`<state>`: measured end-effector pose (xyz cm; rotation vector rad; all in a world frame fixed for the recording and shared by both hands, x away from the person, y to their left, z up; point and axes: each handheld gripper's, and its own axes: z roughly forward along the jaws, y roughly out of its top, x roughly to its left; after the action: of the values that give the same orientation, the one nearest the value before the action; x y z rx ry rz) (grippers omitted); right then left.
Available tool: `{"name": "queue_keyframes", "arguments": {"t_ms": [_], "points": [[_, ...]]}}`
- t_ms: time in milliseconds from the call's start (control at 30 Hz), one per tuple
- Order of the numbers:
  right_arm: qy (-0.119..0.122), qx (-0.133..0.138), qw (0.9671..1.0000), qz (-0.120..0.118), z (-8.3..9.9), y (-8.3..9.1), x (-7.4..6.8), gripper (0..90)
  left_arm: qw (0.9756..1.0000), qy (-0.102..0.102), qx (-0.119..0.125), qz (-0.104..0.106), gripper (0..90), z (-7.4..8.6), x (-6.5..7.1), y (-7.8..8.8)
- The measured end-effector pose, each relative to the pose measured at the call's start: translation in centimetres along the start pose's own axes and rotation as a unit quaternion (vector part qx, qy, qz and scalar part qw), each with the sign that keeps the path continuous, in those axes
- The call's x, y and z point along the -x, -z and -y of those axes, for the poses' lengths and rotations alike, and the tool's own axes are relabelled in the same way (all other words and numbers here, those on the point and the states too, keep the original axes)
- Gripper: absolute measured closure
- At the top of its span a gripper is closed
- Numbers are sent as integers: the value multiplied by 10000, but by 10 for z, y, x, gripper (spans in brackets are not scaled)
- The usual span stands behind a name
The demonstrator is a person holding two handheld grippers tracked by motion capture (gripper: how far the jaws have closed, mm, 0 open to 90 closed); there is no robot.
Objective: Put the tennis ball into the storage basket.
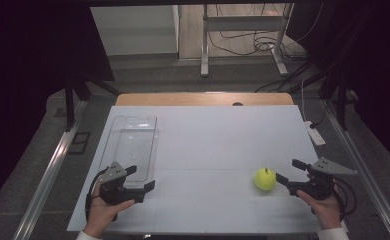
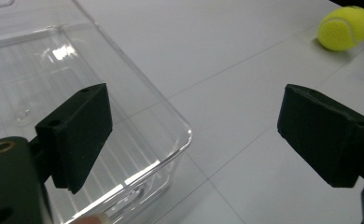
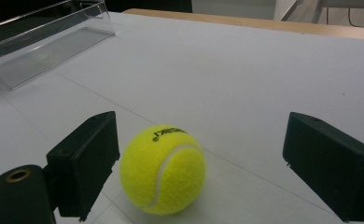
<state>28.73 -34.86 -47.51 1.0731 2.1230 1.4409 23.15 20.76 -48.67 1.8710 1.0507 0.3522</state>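
Yellow tennis ball [image 3: 163,169] on the white worktop [image 3: 264,84], between the wide-open jaws of the right tongs [image 3: 208,172], just beside the left-hand jaw, well apart from the other. Clear plastic tray [image 3: 45,42] farther off, top left.
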Motion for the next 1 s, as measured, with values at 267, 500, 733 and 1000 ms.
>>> {"name": "queue_keyframes", "arguments": {"t_ms": [267,500,733,1000], "points": [[-40,9,10000,-8,2,2,3,111,9998,-94,-106,134,108,-9,6,-9],[7,16,10000,-57,0,3,0,109,9997,-121,-124,192,107,-16,7,-13],[38,-9,10000,-86,0,1,-2,109,9994,-157,-171,249,108,-23,9,-21],[47,-34,9999,-83,0,0,-2,109,9991,-221,-224,292,108,-29,13,-27]]}}
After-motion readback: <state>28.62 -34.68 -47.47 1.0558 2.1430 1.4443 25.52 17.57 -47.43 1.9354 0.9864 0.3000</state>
